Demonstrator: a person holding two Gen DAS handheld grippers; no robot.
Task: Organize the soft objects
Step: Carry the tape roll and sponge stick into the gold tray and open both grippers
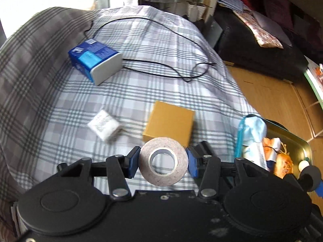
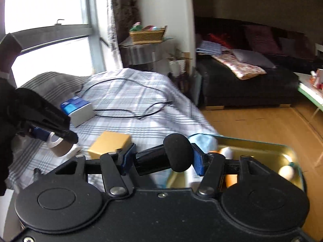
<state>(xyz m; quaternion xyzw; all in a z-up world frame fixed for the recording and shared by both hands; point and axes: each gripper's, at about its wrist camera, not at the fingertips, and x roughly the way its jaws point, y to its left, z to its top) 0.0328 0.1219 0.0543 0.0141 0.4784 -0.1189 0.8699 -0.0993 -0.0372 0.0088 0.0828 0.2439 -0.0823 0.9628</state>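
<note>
The left gripper (image 1: 163, 162) is clamped on a tape roll (image 1: 163, 161) above the plaid bed (image 1: 60, 100). The right gripper (image 2: 162, 159) grips a black microphone (image 2: 171, 155) (foam head between its pads) beside the gold tray (image 2: 272, 151).

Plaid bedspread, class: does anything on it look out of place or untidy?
Yes. A black cable sprawls in loose loops across the plaid bedspread, running behind the blue tissue pack. A small white packet lies askew beside the brown box. Nothing looks spilled or damaged.
</note>
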